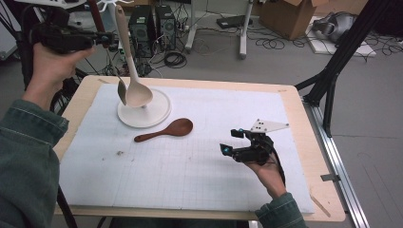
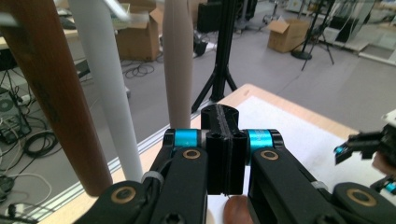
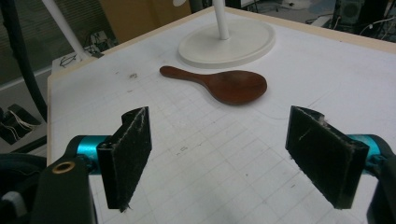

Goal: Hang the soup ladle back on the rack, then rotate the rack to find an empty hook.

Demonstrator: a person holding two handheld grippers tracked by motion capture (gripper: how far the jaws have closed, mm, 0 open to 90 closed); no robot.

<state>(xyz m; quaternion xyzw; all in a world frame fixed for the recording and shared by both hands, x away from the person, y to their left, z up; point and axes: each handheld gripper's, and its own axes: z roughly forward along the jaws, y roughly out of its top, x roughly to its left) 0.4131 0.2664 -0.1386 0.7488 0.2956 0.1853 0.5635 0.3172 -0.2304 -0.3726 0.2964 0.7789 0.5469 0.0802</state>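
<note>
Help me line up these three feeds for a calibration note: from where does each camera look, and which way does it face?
High view: above the person's side, facing forward and down on the table; both forearms, left gripper, right gripper.
Left gripper view: rides the raised left gripper, jaws shut, facing across the floor past hanging handles.
Right gripper view: rides the right gripper, jaws open, facing the brown spoon and white stand base.
Shared: spoon and base appear in high view too.

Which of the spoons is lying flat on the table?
The dark brown wooden spoon; the cream spoon and metal spoon hang upright at the white stand.
</note>
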